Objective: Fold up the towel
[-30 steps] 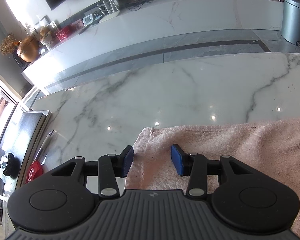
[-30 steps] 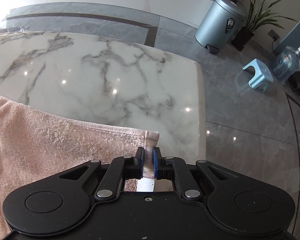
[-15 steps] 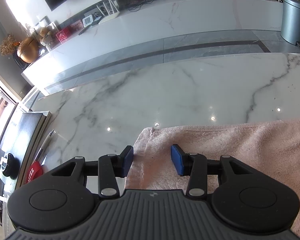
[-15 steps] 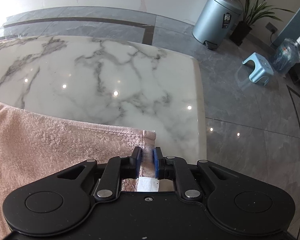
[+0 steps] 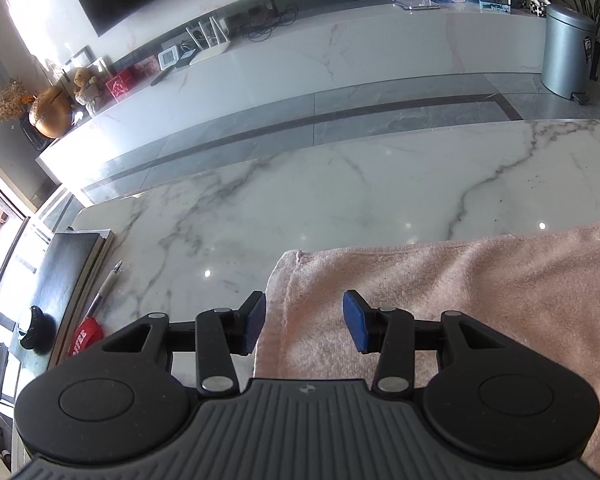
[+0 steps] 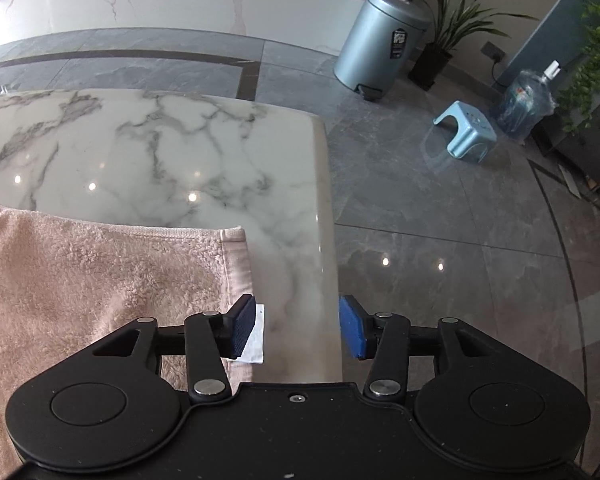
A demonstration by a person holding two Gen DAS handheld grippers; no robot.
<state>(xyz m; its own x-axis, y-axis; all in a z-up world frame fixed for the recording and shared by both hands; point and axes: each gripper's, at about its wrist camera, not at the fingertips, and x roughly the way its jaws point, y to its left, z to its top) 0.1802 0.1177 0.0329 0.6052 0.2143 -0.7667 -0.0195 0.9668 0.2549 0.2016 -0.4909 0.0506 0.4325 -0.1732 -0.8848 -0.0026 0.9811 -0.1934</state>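
Left hand-held gripper [image 5: 304,322]: we see it released, its two blue pads spread apart above the left end of the pink towel [image 5: 480,292], gripping nothing. Our left pad sits at the towel's left hem and the right pad stands over the pile further in. Left of the towel, on the marble bench [image 5: 340,196], we note a pen [image 5: 104,292], a red item [image 5: 85,336] and a dark book [image 5: 64,276] near the bench's left edge. The towel lies flat on the near part of the bench and runs off the right side of this view.

Right hand-held gripper [image 6: 298,326]: we see its jaws have just been opening, and they now stand released with only bare marble between them. The towel's right hem and its white label [image 6: 256,340] lie just beside our left pad; whether they touch we cannot tell. Beyond the bench's right edge, on the floor, stand a grey bin [image 6: 380,40] and a blue stool [image 6: 466,130].
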